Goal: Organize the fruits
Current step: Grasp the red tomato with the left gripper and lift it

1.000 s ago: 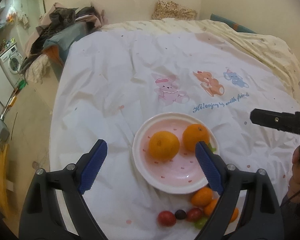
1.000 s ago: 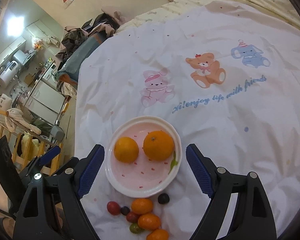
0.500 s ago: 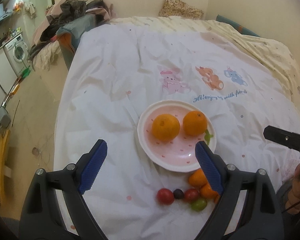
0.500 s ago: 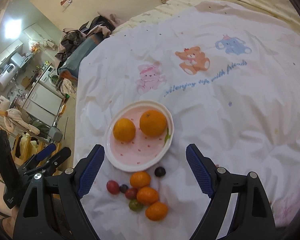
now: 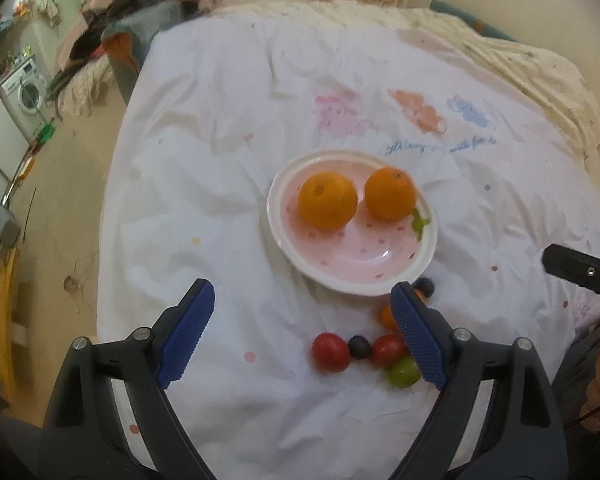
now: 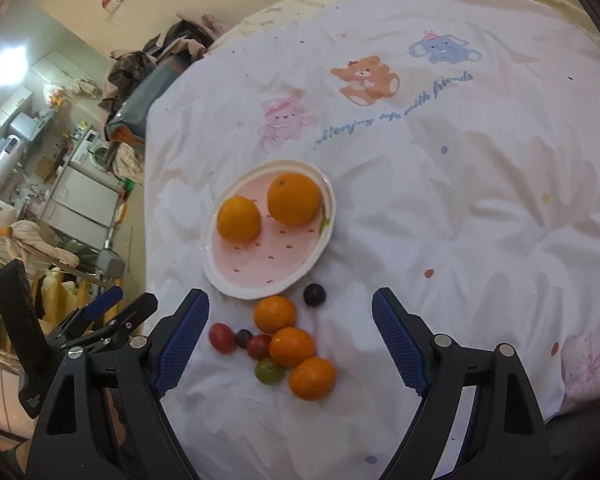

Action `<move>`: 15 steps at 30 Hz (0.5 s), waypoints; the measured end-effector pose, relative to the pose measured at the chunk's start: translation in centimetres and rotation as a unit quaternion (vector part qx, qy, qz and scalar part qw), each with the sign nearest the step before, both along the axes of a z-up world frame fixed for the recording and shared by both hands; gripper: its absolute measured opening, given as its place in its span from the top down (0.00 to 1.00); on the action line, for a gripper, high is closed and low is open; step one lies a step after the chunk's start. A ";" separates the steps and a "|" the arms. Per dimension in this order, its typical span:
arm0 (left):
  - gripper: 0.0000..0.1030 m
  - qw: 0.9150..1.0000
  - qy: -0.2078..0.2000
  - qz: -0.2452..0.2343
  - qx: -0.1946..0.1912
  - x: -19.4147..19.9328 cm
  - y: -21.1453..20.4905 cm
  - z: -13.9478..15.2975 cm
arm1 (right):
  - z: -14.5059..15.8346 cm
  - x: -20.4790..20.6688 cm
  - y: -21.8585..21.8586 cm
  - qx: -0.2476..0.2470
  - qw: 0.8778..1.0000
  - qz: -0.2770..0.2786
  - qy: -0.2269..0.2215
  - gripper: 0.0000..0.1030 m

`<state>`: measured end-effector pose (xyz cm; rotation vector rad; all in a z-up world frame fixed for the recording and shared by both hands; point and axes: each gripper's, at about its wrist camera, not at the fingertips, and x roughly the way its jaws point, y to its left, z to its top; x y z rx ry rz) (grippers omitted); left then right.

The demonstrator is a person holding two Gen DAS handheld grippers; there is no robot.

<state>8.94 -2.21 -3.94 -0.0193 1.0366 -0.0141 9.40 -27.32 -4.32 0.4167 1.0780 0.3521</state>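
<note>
I have drawn both my grippers, left [image 5: 302, 334] and right [image 6: 290, 340], back from the plate [image 6: 224, 276] on the bed [image 6: 460, 208]; their jaws stay released and empty. More loose fruits [image 6: 292, 346] now show before the plate, whose two oranges [image 6: 294, 199] have not moved.

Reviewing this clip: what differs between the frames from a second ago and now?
Both grippers pulled back from the plate; it sits farther up in each view and more loose fruit shows below it. Neither took hold of anything. The left gripper and right gripper remain open and empty. Two oranges stay on the plate, the small fruits on the sheet.
</note>
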 end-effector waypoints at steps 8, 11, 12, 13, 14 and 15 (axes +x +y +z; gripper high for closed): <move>0.25 0.993 0.116 0.002 -0.011 0.9 0.5 -5.2 | -1.6 1.1 -1.0 0.008 0.999 -0.033 0.034 0.16; 0.46 0.987 0.156 -0.004 -0.035 1.3 0.2 -7.1 | -1.9 1.5 -1.1 0.010 0.998 -0.039 0.042 0.16; 0.49 0.984 0.172 -0.008 -0.046 1.5 -0.1 -7.9 | -2.0 1.6 -1.1 0.009 0.998 -0.040 0.043 0.16; 0.52 0.983 0.177 -0.011 -0.047 1.6 -0.3 -8.3 | -2.1 1.7 -1.1 0.008 0.998 -0.040 0.044 0.16; 0.53 0.982 0.183 -0.015 -0.047 1.6 -0.7 -8.7 | -2.2 1.8 -1.0 0.006 0.998 -0.040 0.045 0.16; 0.53 0.981 0.187 -0.019 -0.047 1.7 -1.0 -9.0 | -2.2 1.8 -1.0 0.004 0.998 -0.040 0.046 0.16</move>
